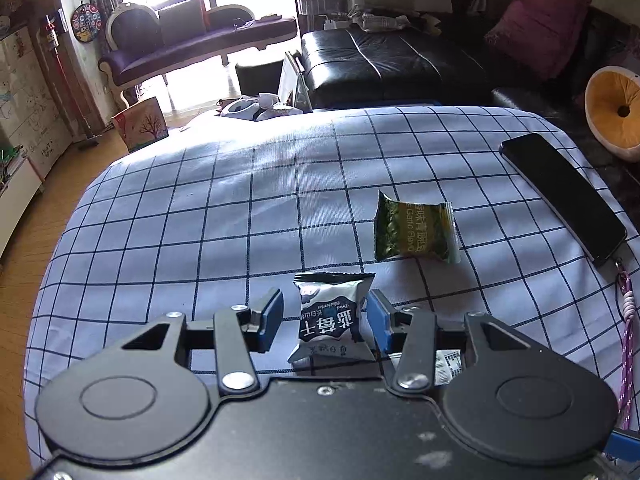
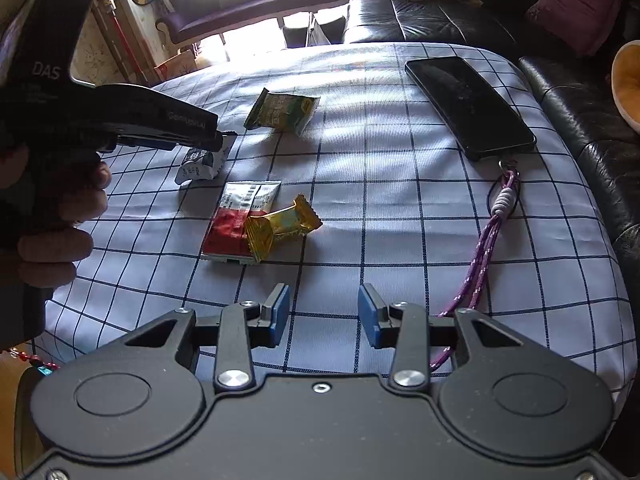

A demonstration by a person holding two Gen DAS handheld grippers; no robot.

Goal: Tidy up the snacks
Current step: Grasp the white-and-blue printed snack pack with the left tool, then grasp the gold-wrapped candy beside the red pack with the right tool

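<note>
A black-and-white snack packet (image 1: 330, 316) lies on the checked tablecloth between the open jaws of my left gripper (image 1: 326, 318), with gaps on both sides. It also shows under the left gripper in the right wrist view (image 2: 200, 164). A green snack packet (image 1: 414, 228) lies beyond it to the right (image 2: 284, 114). A red-and-white packet (image 2: 236, 224) with a gold wrapped snack (image 2: 280, 226) on its edge lies ahead of my right gripper (image 2: 324, 316), which is open and empty above the cloth.
A black phone (image 2: 468, 104) with a purple lanyard (image 2: 484, 248) lies at the table's right side. A black leather sofa (image 1: 392, 60) stands behind the table. The table edge (image 1: 52, 280) drops off to wooden floor at the left.
</note>
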